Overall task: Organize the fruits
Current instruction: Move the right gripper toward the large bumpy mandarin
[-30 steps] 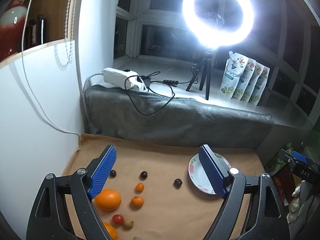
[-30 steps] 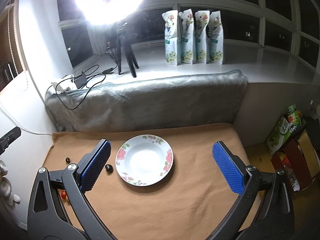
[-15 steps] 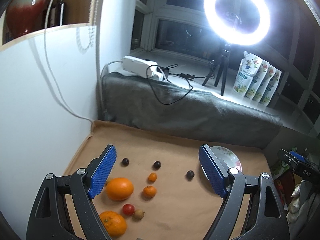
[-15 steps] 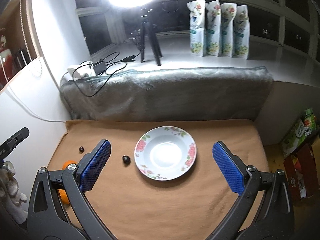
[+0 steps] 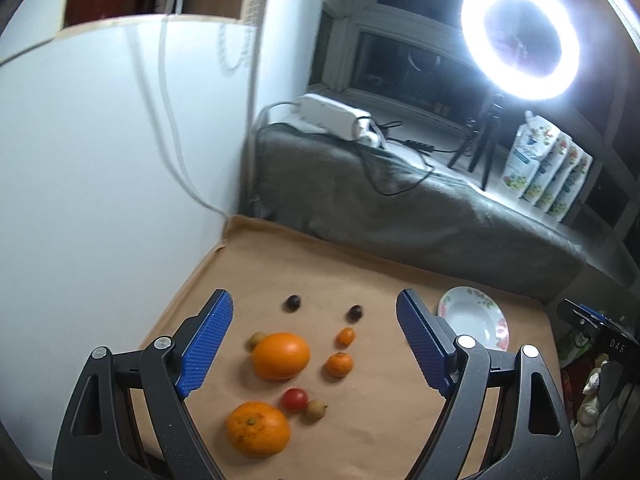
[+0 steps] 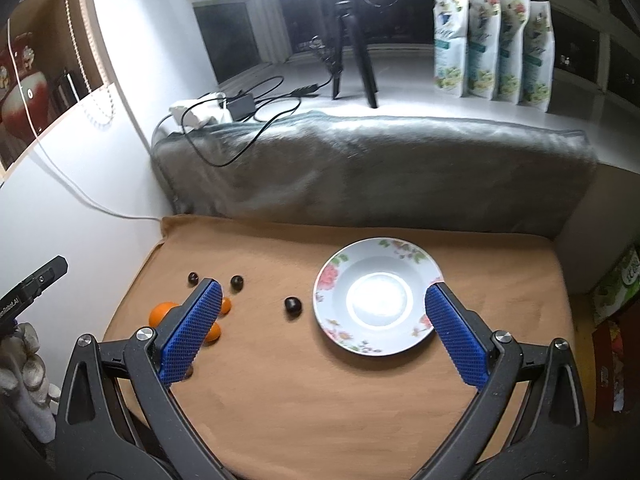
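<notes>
On the tan cloth [image 5: 360, 272] lie two large oranges [image 5: 281, 355] [image 5: 257, 428], two small kumquats [image 5: 338, 365] [image 5: 345, 336], a red cherry tomato [image 5: 294, 399], a tan longan [image 5: 316, 407] and dark grapes [image 5: 293, 302] [image 5: 355, 312]. My left gripper [image 5: 314, 336] is open and empty, above the oranges. An empty flowered plate [image 6: 378, 296] sits right of centre; it also shows in the left wrist view [image 5: 474, 318]. My right gripper [image 6: 320, 320] is open and empty, above the plate's left rim, with one dark grape [image 6: 292, 305] between its fingers.
A grey rolled blanket [image 6: 360, 168] lines the back of the cloth. A white wall [image 5: 100, 200] bounds the left side. A ring light on a tripod [image 5: 520, 40], a power strip [image 5: 332, 114] with cables and several pouches [image 6: 492, 44] stand on the sill behind.
Both grippers have swung left and pulled back. The fruit cluster has come fully between the left fingers, and the plate has shifted right in both views. Both stay open.
</notes>
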Tool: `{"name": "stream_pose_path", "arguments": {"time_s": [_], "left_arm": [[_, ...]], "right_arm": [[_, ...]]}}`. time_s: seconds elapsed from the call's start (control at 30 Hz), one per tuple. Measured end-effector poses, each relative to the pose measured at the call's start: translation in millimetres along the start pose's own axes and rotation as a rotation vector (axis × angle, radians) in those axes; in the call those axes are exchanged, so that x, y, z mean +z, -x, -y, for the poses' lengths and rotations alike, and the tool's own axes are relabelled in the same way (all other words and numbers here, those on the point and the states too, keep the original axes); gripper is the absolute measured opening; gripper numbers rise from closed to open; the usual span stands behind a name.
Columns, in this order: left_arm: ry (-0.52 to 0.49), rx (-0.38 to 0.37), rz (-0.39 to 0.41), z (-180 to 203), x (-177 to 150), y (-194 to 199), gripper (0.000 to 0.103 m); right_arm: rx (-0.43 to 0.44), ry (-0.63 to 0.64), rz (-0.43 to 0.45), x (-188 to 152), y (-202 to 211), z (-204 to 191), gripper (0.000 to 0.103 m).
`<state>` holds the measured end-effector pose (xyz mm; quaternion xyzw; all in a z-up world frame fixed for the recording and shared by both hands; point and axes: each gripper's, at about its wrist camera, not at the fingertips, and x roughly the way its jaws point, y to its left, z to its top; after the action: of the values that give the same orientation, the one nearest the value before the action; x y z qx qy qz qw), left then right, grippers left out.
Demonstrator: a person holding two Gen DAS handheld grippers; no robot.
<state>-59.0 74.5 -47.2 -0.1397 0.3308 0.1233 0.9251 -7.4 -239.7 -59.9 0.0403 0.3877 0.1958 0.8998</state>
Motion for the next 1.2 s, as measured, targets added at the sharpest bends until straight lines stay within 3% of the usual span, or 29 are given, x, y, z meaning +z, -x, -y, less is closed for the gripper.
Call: {"name": "stream_pose_path", "arguments": {"time_s": [0.4, 1.2], "left_arm": [[0.016, 0.071, -0.045, -28, -19, -2, 0.08], [0.053, 0.07, -0.132, -45, -49, -17, 0.073]], "right_arm": [[0.097, 0.06, -0.08, -7, -39, -36, 0.103], [0.204, 0.164, -0.191, -14, -76, -85, 0.102]]}}
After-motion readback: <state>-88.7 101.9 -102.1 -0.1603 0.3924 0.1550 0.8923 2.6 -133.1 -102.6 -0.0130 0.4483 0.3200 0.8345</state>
